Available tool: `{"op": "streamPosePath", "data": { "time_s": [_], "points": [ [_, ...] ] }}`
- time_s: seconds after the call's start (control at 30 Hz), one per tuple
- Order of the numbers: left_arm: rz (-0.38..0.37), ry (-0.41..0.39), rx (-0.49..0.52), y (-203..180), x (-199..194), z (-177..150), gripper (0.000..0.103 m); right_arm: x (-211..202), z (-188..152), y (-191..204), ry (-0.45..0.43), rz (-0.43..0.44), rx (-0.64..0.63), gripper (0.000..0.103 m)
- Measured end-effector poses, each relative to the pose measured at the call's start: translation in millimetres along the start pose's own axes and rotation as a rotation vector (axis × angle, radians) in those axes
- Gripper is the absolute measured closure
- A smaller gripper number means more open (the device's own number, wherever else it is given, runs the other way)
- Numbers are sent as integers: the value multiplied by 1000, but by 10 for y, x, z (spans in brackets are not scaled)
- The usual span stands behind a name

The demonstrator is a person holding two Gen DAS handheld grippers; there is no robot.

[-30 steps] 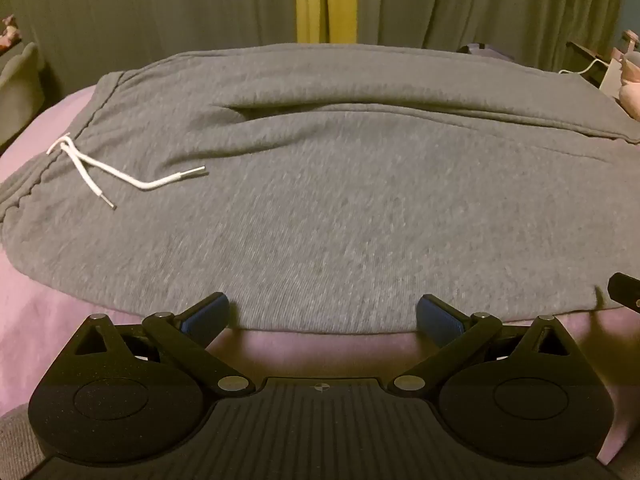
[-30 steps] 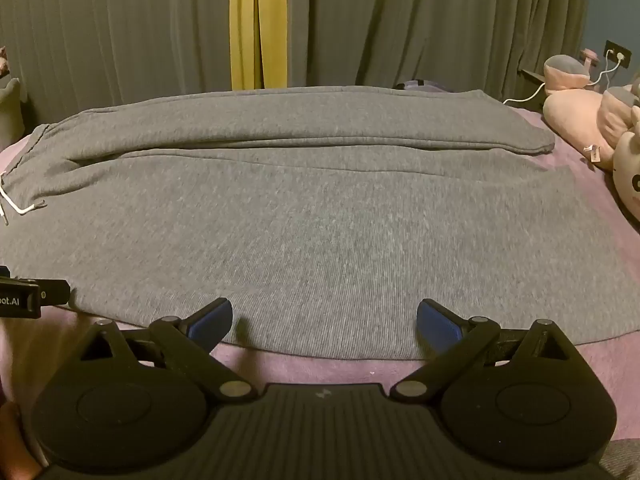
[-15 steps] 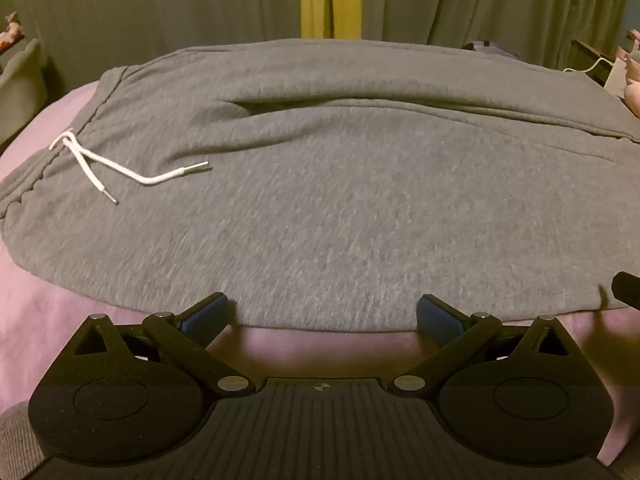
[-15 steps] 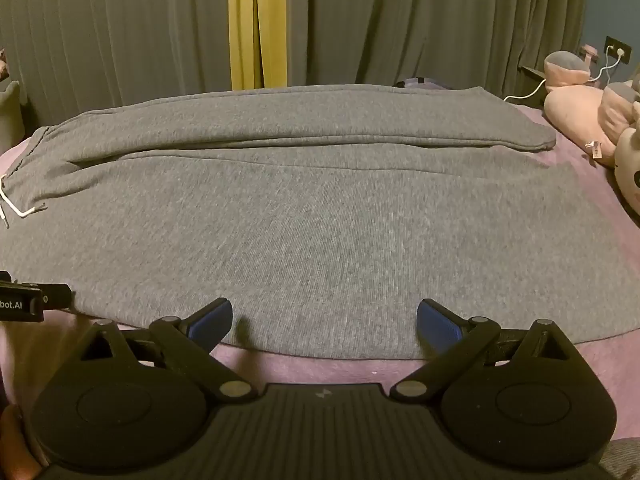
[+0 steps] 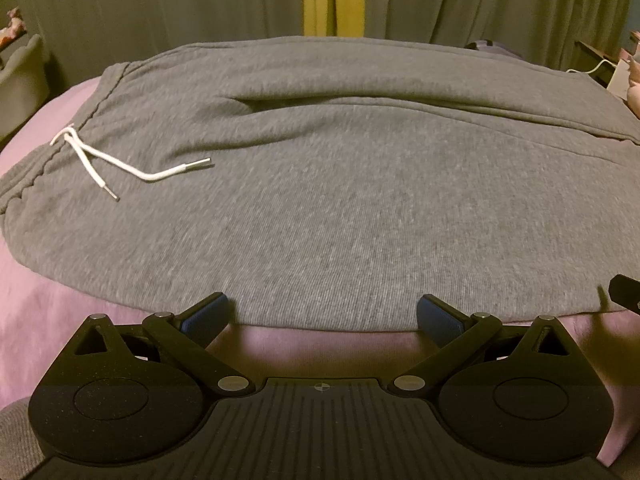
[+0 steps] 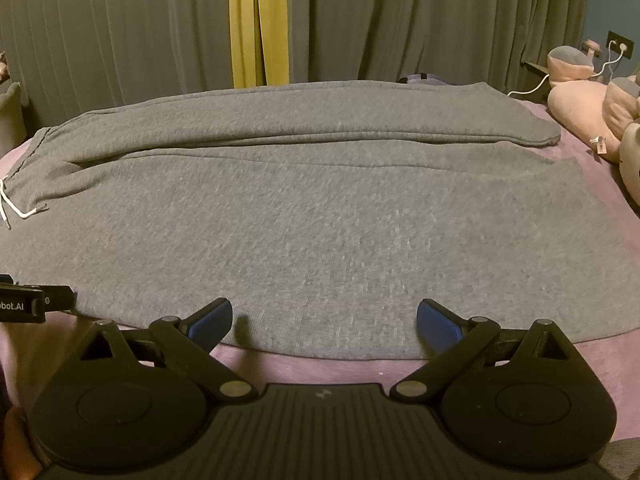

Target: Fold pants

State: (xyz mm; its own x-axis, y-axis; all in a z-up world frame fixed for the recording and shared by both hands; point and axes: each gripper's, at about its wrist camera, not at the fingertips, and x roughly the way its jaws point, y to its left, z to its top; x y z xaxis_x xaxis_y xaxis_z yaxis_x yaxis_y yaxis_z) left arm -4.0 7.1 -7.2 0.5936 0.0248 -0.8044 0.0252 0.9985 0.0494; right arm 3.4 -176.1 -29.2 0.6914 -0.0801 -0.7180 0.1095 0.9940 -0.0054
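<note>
Grey sweatpants (image 5: 340,208) lie flat across a pink bed (image 5: 48,304), waistband at the left with a white drawstring (image 5: 120,164) on top, legs running right. My left gripper (image 5: 322,314) stands open at the near edge of the pants, close to the waist end, with nothing between its blue pads (image 5: 206,316). My right gripper (image 6: 324,320) is open too, at the near edge of the pants (image 6: 320,220) further along the front leg. The cuff of the far leg (image 6: 548,132) ends at the right. Part of the left gripper (image 6: 24,304) shows at the left edge of the right wrist view.
Dark green curtains (image 6: 400,20) with a yellow strip (image 6: 258,20) hang behind the bed. Pink plush toys (image 6: 592,108) and a white cable (image 6: 536,80) sit at the right. A grey cushioned object (image 5: 20,80) stands at the far left.
Both grippers have edged slightly forward toward the near edge of the pants. The pants have not moved and both grippers stay open.
</note>
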Motion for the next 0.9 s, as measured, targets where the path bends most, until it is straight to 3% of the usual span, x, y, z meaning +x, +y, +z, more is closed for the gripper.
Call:
{"op": "streamPosePath", "data": {
  "time_s": [0.9],
  "points": [
    [5,27,-18,11,57,36,0,128,32,50,51,30,9,4]
  ]
}}
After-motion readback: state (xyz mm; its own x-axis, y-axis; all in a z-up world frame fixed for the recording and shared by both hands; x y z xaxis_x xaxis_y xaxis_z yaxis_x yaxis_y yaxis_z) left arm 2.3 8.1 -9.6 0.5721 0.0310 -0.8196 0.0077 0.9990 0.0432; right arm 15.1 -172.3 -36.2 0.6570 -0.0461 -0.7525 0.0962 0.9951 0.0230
